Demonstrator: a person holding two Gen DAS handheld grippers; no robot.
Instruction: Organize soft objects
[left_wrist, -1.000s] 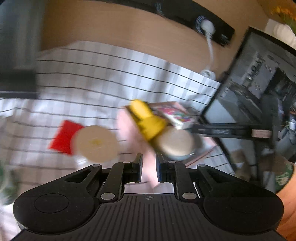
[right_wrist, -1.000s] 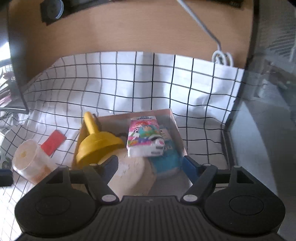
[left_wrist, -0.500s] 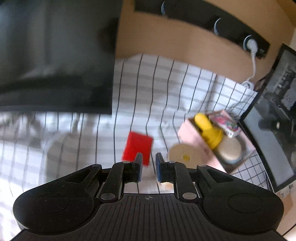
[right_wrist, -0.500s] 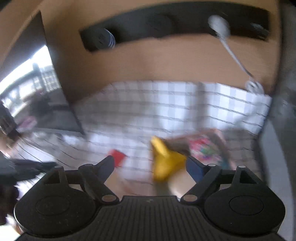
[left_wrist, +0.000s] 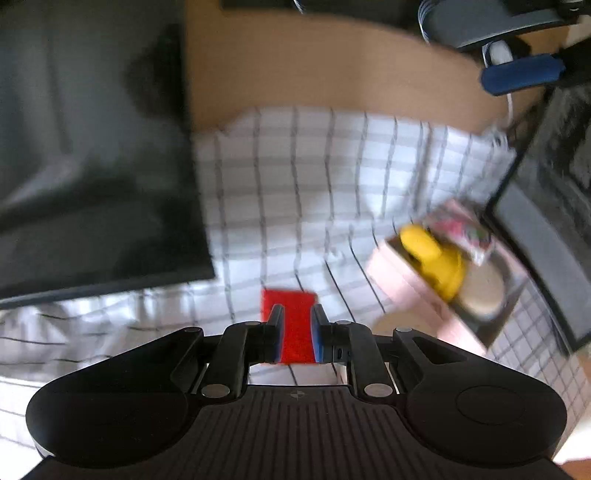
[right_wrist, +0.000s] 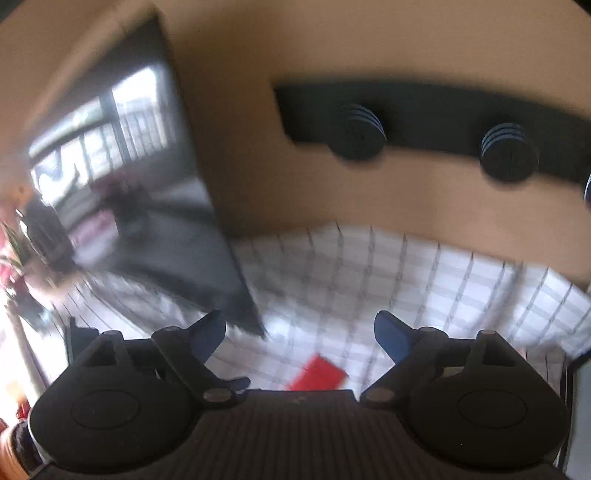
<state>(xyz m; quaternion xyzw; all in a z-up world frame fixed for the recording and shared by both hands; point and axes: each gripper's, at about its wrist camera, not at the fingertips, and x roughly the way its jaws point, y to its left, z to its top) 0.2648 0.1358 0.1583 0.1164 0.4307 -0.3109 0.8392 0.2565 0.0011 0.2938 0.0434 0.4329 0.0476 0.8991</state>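
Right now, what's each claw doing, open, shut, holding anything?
Left claw: shut, empty, above the red pad.
Right claw: open, just widening, nothing between.

A flat pad (left_wrist: 291, 314) lies on the checked cloth (left_wrist: 314, 177); right of it, a box (left_wrist: 413, 291) holds a funnel (left_wrist: 436, 258).

Flat red square (left_wrist: 288, 314) on the checked cloth; yellow toy (left_wrist: 432, 254), seemingly soft, in the pink box (left_wrist: 402, 284).
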